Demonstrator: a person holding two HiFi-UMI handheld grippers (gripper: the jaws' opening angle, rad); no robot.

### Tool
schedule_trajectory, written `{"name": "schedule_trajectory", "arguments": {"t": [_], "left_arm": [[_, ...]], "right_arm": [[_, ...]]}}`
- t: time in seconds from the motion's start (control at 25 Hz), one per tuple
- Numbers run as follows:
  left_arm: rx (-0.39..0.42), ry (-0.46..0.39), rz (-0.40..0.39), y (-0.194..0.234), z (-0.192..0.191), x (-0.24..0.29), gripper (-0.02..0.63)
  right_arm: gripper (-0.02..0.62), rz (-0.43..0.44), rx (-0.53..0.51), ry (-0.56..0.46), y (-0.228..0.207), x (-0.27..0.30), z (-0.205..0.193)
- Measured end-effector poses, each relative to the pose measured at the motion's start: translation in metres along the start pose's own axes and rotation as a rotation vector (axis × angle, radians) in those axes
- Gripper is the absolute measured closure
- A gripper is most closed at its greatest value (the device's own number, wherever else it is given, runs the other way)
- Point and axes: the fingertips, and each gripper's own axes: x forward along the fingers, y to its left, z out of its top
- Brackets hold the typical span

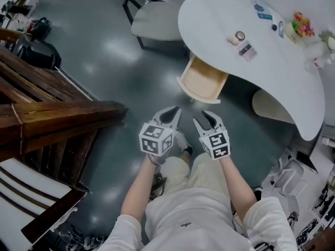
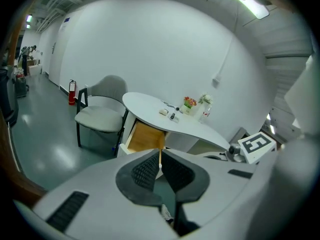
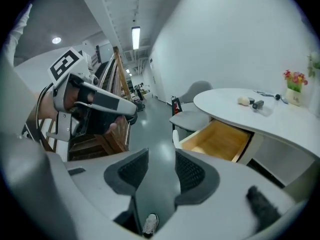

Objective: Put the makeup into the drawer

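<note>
Both tools are held side by side, not touching, above the grey floor (image 1: 120, 61) in front of the person's knees. Left tool (image 1: 171, 113) (image 2: 159, 155): jaws all but closed, with only a thin slit between the pad tips and nothing in it. Right tool (image 1: 207, 119) (image 3: 161, 156): jaws partly apart with a clear gap. Only floor shows through the gap, and the tool grips and touches nothing. The drawer (image 1: 204, 81) (image 3: 220, 140) is at 12 o'clock from the tools, pulled out from under the tabletop (image 1: 220, 4) edge, its pale wood bottom showing. The makeup (image 1: 239, 37) (image 3: 250, 102) lies on the white tabletop at 1 o'clock from the drawer, well apart from both tools. It comprises a pale cream rounded piece touching a small round piece with a dark ring. Just beside them, at 5 o'clock, is a short dark-and-silver block. A few more small items sit further along the tabletop at 1 o'clock, too small to identify. Flowers (image 1: 301, 25), pink and yellow, stand near the far rim at 2 o'clock. A grey chair (image 1: 157, 20) with dark legs stands at 11 o'clock from the drawer, just beside the tabletop. A dark wooden frame (image 1: 52, 114) is at 9 o'clock from the tools.
</note>
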Motion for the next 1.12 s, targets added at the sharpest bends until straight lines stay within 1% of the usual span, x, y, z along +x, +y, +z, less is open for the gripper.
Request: {"name": "schedule_trajectory", "arguments": {"t": [0.2, 0.32, 0.56, 0.64, 0.84, 0.96, 1.12], "left_arm": [[0.012, -0.029, -0.018, -0.031, 0.019, -0.033, 0.594], [0.028, -0.040, -0.036, -0.048, 0.030, -0.046, 0.594], [0.050, -0.035, -0.058, -0.068, 0.038, -0.057, 0.594], [0.064, -0.035, -0.069, -0.074, 0.040, -0.059, 0.594], [0.115, -0.036, -0.104, -0.089, 0.041, -0.061, 0.594], [0.111, -0.039, -0.111, -0.093, 0.043, -0.056, 0.594], [0.099, -0.042, -0.136, -0.110, 0.041, -0.046, 0.594]], "right_arm": [[0.449, -0.003, -0.005, -0.034, 0.015, -0.049, 0.037], [0.481, -0.011, -0.010, -0.050, 0.020, -0.074, 0.056], [0.558, -0.022, 0.008, -0.082, 0.024, -0.103, 0.079], [0.574, -0.015, 0.020, -0.091, 0.027, -0.110, 0.085], [0.581, 0.000, 0.024, -0.116, 0.032, -0.125, 0.094], [0.581, -0.001, 0.009, -0.118, 0.031, -0.128, 0.099], [0.581, -0.022, 0.011, -0.117, 0.020, -0.142, 0.097]]}}
